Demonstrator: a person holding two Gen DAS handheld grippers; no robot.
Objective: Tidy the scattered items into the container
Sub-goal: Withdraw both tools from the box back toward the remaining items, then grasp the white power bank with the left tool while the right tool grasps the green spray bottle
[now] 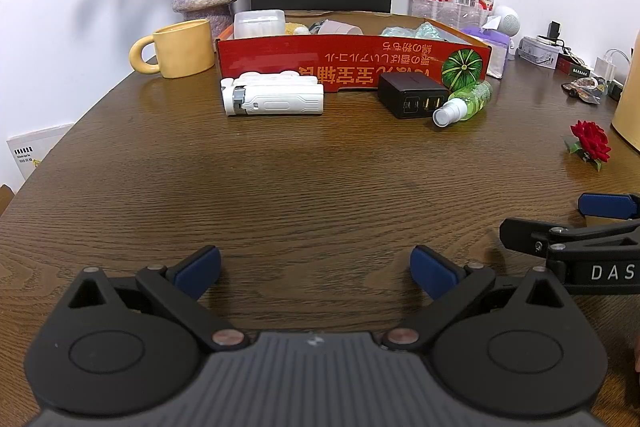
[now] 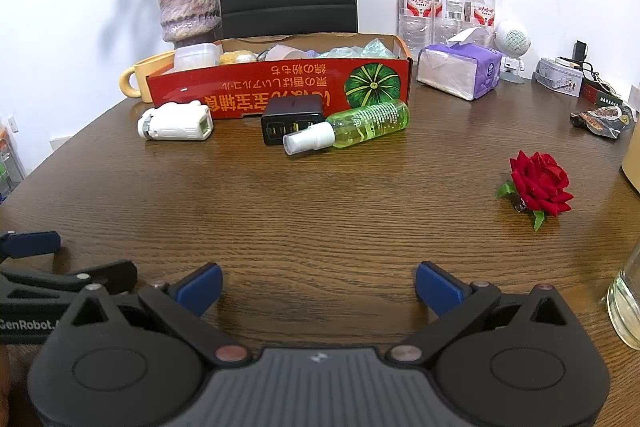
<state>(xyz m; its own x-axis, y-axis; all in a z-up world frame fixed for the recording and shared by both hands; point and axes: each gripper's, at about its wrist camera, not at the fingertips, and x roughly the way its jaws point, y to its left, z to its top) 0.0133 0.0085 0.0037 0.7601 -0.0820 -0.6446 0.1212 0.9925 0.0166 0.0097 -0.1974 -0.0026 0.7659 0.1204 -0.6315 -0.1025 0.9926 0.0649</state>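
Both our left gripper [image 1: 316, 273] and right gripper [image 2: 319, 285] hover empty, fingers apart. The spray bottle [image 2: 352, 128], black charger [image 2: 290, 119] and white device [image 2: 176, 123] lie against the red box [image 2: 280, 87]; we should approach low, straddling one item squarely.

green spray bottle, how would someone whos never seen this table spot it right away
Find the long red cardboard box at the back of the wooden table. Three things lie in front of it, and the green spray bottle is the rightmost, on its side against the black charger block. It alone is clear green with a white nozzle; the white device lies further left.
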